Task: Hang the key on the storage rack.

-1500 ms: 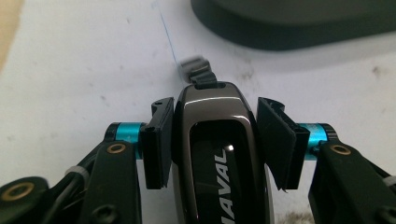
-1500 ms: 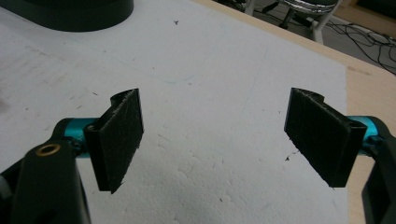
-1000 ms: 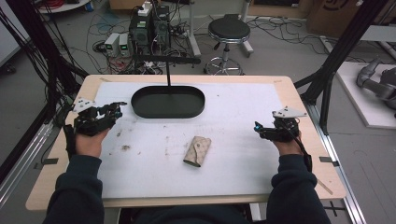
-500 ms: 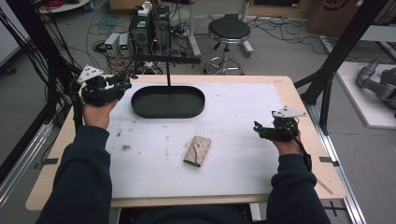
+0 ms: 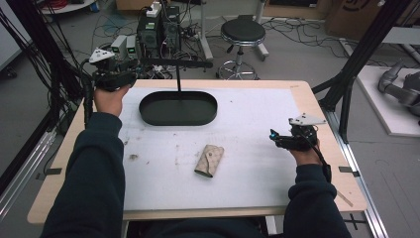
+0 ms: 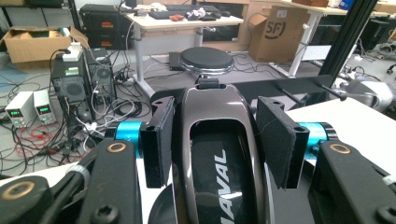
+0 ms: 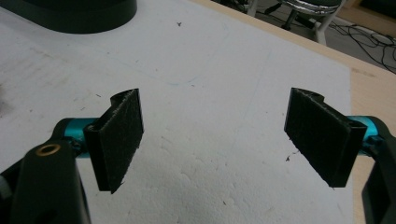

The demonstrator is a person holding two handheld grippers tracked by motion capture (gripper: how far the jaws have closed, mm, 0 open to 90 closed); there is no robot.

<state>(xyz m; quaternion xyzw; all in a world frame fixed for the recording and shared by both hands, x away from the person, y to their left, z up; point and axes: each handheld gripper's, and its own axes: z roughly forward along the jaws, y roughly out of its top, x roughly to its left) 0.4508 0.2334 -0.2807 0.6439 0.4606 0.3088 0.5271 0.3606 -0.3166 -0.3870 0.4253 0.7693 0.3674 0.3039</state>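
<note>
Grippers: two, the left gripper (image 5: 115, 75) raised at the table's far left corner, the right gripper (image 5: 293, 139) low near the right edge
Black pads on each gripper: two, seen in both gripper views
Glossy dark objects between the left pads: one, a curved glossy piece (image 6: 223, 154) with white lettering
Black oval trays: one, the tray (image 5: 178, 107) at the far middle of the table
Beige pouches: one, the pouch (image 5: 209, 160) lying on the white mat
White mats: one, the mat (image 5: 247, 119) over the tabletop
Round stools: one, the stool (image 5: 242, 32) beyond the table
Cardboard boxes: two in the left gripper view, a box (image 6: 29, 44) at left and a printed box (image 6: 276, 32) at right
</note>
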